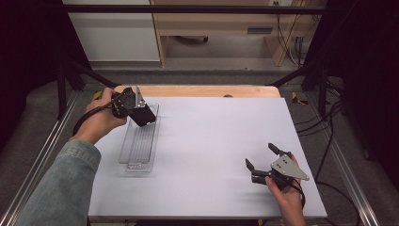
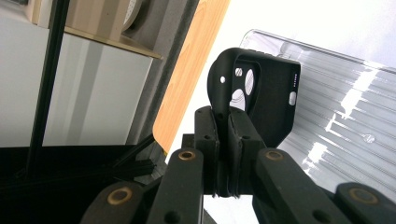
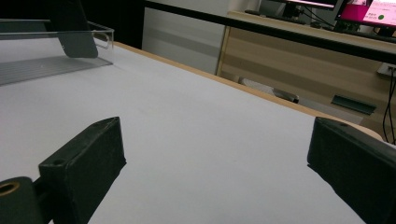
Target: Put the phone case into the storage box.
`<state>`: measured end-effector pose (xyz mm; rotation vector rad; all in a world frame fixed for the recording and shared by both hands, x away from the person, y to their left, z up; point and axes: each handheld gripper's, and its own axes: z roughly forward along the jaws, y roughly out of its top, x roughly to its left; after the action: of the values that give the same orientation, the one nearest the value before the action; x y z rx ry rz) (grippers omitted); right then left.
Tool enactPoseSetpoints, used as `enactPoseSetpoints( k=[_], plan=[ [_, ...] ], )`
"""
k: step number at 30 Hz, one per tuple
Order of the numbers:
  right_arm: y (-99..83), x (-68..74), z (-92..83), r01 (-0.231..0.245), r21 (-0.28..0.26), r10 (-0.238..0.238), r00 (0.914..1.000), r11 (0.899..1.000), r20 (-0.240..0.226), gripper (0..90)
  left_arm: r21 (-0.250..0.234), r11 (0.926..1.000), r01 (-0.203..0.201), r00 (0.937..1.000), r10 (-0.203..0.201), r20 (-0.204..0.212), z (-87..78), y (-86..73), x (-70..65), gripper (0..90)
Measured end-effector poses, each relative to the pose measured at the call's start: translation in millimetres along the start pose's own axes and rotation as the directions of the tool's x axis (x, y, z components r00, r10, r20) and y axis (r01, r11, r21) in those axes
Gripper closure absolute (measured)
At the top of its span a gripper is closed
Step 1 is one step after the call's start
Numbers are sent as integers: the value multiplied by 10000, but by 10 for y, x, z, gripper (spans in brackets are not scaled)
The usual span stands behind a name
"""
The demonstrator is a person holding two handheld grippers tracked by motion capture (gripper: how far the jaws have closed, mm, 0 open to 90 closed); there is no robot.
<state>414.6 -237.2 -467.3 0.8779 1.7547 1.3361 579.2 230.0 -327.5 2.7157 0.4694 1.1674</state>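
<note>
Item: black phone case (image 2: 261, 100), held over clear tray (image 1: 136, 150), upper left of high view
Left gripper (image 1: 134, 109) clamped on the case's edge; right gripper (image 1: 263, 160) idle, jaws wide, lower right. Step: placing; next likely lowering into tray, then release

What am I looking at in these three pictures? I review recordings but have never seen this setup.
A person at a table holds a hand tool with two black jaws in each hand. The high view looks down from above; the other two pictures come from cameras riding on each tool. The left gripper has its jaws shut on the edge of a black phone case, held over a clear plastic tray. The right gripper rests low near the table's front right, jaws wide open and holding nothing.
</note>
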Motion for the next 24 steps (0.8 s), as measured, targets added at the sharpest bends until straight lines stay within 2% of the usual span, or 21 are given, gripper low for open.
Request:
enactPoseSetpoints(
  k=[20, 24],
  plan=[
    [-6, 12, 9, 40, 40, -40, 10000, 10000, -39, 44, -3, 9998, -203, 9998, 203, -15, 77, 29, 95, 836],
    [-8, 7, 7, 21, 32, -20, 10000, 10000, -22, 44, 44, 9991, -415, 9991, 415, -6, 96, 27, 113, 836]
  ],
)
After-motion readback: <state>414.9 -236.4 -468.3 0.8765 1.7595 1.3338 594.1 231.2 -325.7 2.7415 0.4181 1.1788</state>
